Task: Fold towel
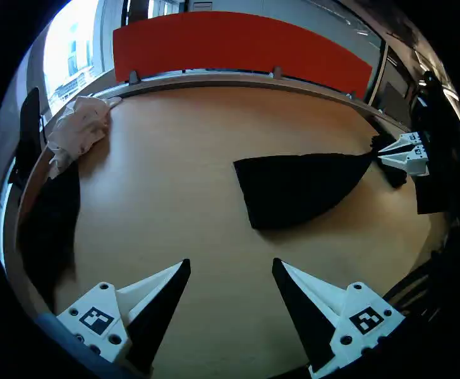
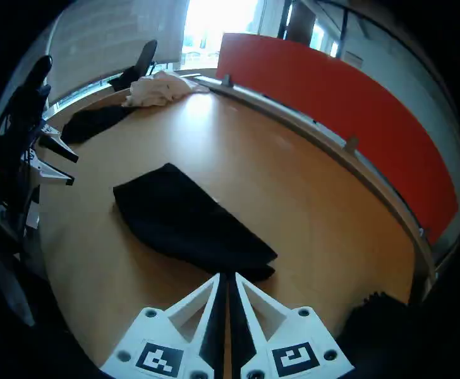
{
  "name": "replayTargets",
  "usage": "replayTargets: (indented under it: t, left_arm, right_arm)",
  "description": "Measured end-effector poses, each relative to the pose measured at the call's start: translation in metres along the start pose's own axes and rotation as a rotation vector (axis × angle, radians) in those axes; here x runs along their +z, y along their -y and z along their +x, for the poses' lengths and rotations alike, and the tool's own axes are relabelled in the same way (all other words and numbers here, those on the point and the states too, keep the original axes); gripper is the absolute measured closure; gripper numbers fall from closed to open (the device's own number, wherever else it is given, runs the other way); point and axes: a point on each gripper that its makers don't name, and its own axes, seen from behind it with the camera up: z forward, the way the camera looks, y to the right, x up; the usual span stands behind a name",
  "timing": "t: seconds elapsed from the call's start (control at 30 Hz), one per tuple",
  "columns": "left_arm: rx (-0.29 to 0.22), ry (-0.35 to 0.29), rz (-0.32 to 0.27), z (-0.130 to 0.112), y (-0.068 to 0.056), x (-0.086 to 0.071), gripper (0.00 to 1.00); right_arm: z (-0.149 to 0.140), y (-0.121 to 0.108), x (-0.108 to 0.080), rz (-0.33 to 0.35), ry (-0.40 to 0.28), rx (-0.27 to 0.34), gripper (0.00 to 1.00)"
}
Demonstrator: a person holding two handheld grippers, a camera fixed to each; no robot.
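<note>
A black towel (image 1: 293, 186) lies on the wooden table (image 1: 186, 189), drawn out to a point on its right side. That point sits between the fingers of my right gripper (image 1: 376, 149), which is shut on it. In the right gripper view the towel (image 2: 186, 221) spreads away from my right gripper (image 2: 227, 276), whose two fingers are pressed together over the near corner. My left gripper (image 1: 230, 262) is open over bare table, short of the towel's near edge and holding nothing. It is also seen open at the table's left side (image 2: 72, 169).
A beige cloth (image 1: 78, 126) is heaped at the far left corner, with another black cloth (image 1: 50, 221) beside it along the table edge. A red divider (image 1: 236, 44) runs along the back of the table. A dark cloth-like shape (image 2: 375, 316) lies beside my right gripper.
</note>
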Motion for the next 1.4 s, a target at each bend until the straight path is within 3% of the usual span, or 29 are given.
replayTargets:
  t: [0.3, 0.6, 1.0, 1.4]
  left_arm:
    - [-0.008, -0.007, 0.000, 0.004, -0.003, -0.001, 0.04]
    - [-0.013, -0.008, 0.000, 0.004, -0.004, -0.001, 0.04]
    - [-0.030, -0.016, 0.000, 0.007, -0.005, -0.003, 0.04]
    - [-0.046, -0.036, 0.007, 0.016, 0.000, -0.009, 0.04]
  right_arm:
    - [0.042, -0.009, -0.016, -0.014, -0.073, -0.062, 0.80]
    - [0.065, -0.014, -0.030, -0.019, -0.114, -0.099, 0.77]
    - [0.074, -0.006, -0.024, 0.003, -0.121, -0.118, 0.74]
    - [0.088, 0.026, -0.006, 0.069, -0.125, -0.156, 0.71]
